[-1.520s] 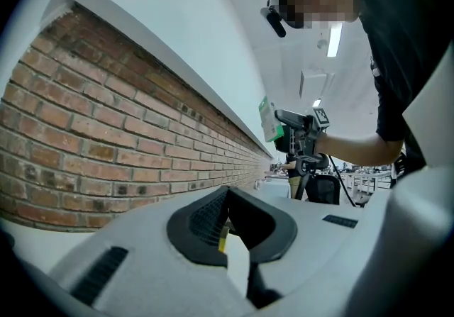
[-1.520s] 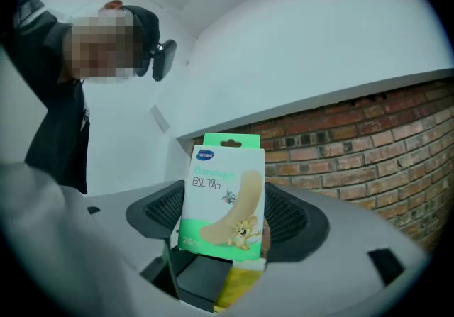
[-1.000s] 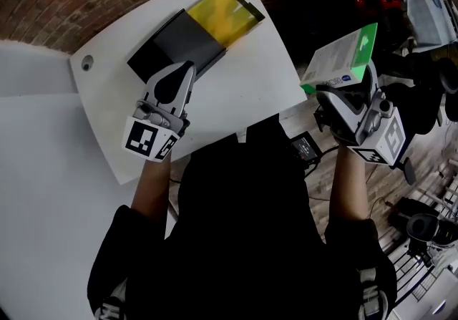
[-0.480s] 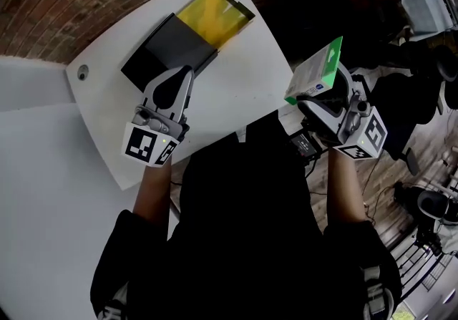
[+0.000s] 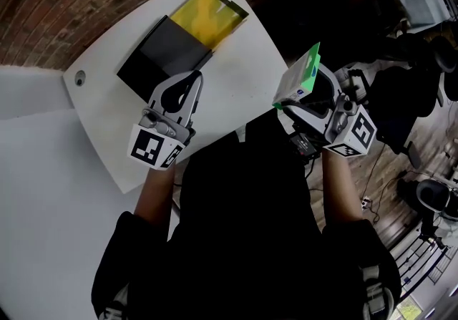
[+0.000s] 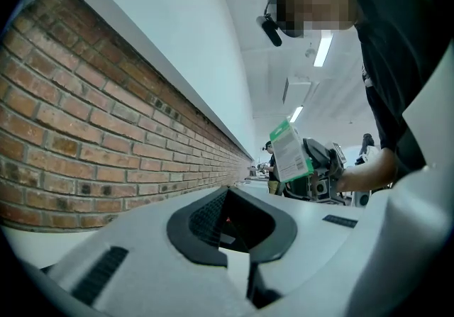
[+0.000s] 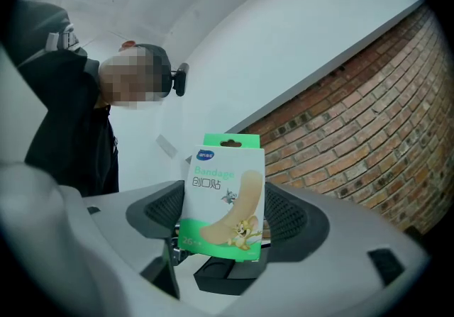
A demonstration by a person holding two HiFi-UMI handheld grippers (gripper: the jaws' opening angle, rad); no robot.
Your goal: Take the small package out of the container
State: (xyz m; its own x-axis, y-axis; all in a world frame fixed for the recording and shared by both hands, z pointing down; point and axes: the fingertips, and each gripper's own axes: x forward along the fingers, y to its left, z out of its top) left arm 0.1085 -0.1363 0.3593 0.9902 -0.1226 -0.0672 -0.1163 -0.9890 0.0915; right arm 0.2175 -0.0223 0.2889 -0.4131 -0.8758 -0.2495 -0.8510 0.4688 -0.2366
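Small package, a green bandage box, upright and clamped between the jaws of the right gripper, beyond the edge of the table; over the last second it has swung inward toward the person's chest. Container, black with a yellow end, lies well apart on the table. Left gripper, jaws together and empty, hovers near it. Removal appears complete; only set-down remains
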